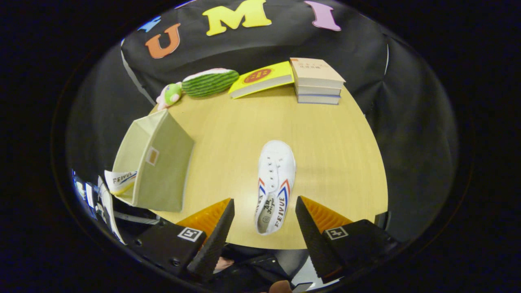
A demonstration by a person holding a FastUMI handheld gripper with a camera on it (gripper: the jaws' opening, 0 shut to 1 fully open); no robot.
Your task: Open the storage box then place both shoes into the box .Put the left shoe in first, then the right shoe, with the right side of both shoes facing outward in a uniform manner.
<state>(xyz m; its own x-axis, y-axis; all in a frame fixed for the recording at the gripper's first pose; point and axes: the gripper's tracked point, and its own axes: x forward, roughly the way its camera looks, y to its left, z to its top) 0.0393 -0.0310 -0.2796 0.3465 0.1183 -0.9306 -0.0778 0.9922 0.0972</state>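
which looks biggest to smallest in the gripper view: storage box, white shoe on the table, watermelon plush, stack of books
1. storage box
2. white shoe, between the open jaws
3. stack of books and watermelon plush: alike, both far off, so no ranking.

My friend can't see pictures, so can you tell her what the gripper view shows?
The gripper is open, and a white shoe lies on the wooden table with its heel end between the fingers. Left of it stands an open green storage box with another shoe inside. Beyond them lie a watermelon plush toy, a yellow book and stacked books.
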